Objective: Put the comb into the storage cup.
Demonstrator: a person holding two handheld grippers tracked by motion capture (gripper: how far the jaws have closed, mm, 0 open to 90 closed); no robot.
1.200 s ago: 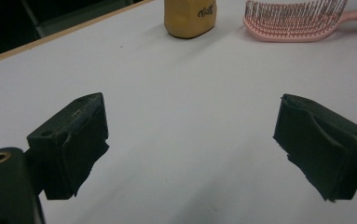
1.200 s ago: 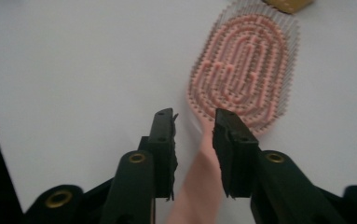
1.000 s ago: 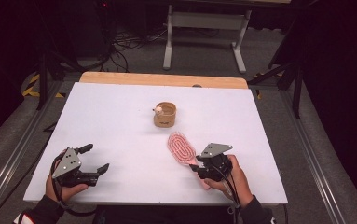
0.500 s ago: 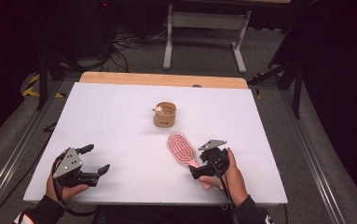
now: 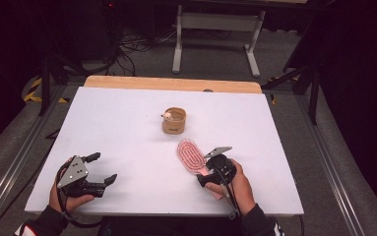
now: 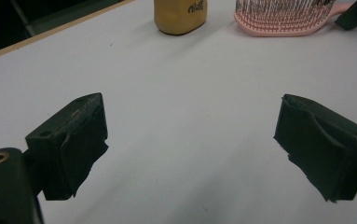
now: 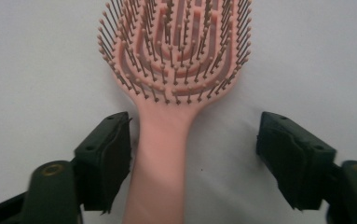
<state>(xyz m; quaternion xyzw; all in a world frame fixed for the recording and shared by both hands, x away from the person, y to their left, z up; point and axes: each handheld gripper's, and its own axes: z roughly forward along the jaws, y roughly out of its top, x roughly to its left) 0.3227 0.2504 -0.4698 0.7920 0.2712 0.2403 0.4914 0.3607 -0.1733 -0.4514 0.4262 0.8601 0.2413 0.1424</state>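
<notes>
A pink hairbrush (image 5: 190,155) lies bristles up on the white table (image 5: 127,132), handle toward the near edge. My right gripper (image 5: 204,171) is low over that handle. In the right gripper view the hairbrush (image 7: 176,56) handle runs between the jaws of the right gripper (image 7: 195,158), close against the left jaw and well apart from the right one. The jaws have just been closing but stand open. At the near left my left gripper (image 5: 105,167) rests open and holds nothing, as the left gripper view (image 6: 190,149) confirms.
A short tan cup (image 5: 174,120) with a small pale object at its rim stands mid-table, beyond the brush. The left gripper view has the cup (image 6: 181,16) and the hairbrush (image 6: 283,18) far off. A wooden strip (image 5: 171,83) edges the far side.
My right gripper has sunk toward the table and settled astride the brush handle. The left gripper has stayed put, and the brush and cup have not moved.
</notes>
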